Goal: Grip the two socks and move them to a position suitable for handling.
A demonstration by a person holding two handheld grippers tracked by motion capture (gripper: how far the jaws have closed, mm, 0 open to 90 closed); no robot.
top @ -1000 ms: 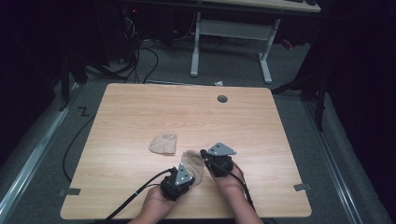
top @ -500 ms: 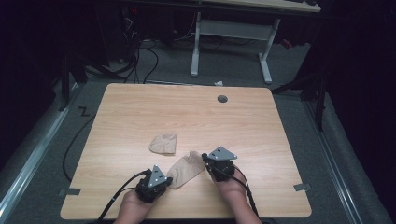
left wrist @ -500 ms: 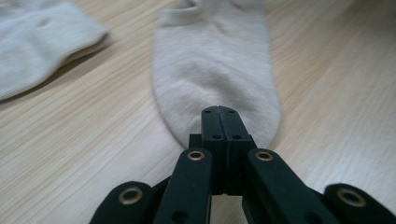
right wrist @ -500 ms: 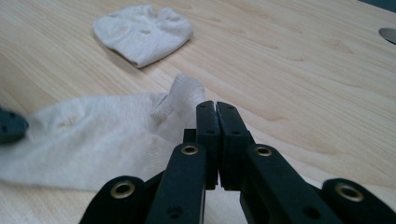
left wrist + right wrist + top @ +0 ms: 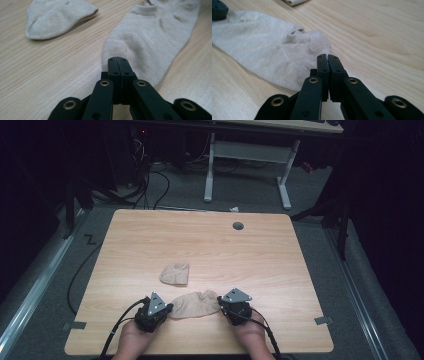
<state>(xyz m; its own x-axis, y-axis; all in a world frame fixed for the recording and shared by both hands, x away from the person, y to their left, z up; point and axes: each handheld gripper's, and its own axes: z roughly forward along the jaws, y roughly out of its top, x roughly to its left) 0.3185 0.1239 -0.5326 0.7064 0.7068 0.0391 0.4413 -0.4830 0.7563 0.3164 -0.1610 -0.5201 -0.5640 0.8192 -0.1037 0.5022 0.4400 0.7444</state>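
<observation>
A beige sock (image 5: 195,304) lies stretched flat near the front edge of the wooden table (image 5: 210,250), between my two grippers. My left gripper (image 5: 169,310) is shut on its toe end; in the left gripper view the jaws (image 5: 117,59) are pressed together on the sock (image 5: 155,37). My right gripper (image 5: 221,306) is shut on the cuff end, where its jaws (image 5: 327,56) meet the sock (image 5: 267,50). A second beige sock (image 5: 175,274), folded over, lies just beyond, and I see it too as the folded sock (image 5: 57,17).
A round cable hole (image 5: 238,226) sits at the far right of the tabletop. Beyond the table stand a white desk frame (image 5: 250,155) and floor cables (image 5: 150,185). The left gripper's cable (image 5: 117,327) trails off the front edge.
My left gripper has moved left along the front edge, pulling the sock out flat between the two grippers. The right gripper has barely moved. The folded sock stays put.
</observation>
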